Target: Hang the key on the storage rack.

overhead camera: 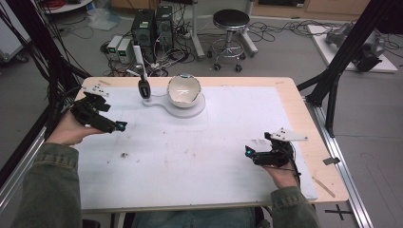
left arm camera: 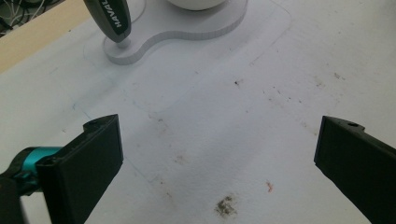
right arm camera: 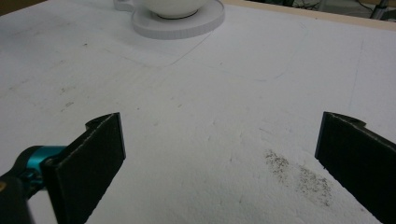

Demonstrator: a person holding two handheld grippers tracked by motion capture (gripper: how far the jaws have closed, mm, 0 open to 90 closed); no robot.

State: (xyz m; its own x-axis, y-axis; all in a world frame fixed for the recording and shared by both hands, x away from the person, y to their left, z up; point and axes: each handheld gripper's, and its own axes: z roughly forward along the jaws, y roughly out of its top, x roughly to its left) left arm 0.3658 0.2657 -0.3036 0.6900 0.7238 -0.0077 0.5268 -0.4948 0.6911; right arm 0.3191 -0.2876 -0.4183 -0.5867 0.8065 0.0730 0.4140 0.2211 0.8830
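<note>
Grippers both sit released, jaws spread wide, nothing between them. I see the left gripper [overhead camera: 107,121] over the table's left edge, near the far-left corner, held in the person's left hand [overhead camera: 71,129]. It hangs over the white mat [overhead camera: 199,156], and its jaws point toward the mat's middle. The right gripper [overhead camera: 256,154] is by the right edge, nearer the front, in the right hand [overhead camera: 281,175], jaws pointing left across the mat. The two are well apart.

Along the far edge, about mid-table, stands a white bowl [overhead camera: 183,89] on a white keyhole-shaped base plate [overhead camera: 183,108]. On the plate's small left lobe an upright dark-handled tool [overhead camera: 143,85] stands on end, just beside the bowl but apart from it. In the left gripper view I read "HAVAL" on the handle [left arm camera: 112,18], and the plate's lobe [left arm camera: 154,42] lies ahead of the jaws, up and left. In the right gripper view the bowl [right arm camera: 173,7] and plate [right arm camera: 187,25] sit far ahead at the top.

Mat is stained: a dark smudge [left arm camera: 226,205] between the left jaws, a speckled dusty patch [right arm camera: 299,175] near the right gripper's right-hand jaw. I can't tell whether the bowl holds anything. Green sleeves [overhead camera: 43,185] come in from the front edge. Beyond the table I see a stool [overhead camera: 230,35] and computer boxes [overhead camera: 152,28] on the floor.
</note>
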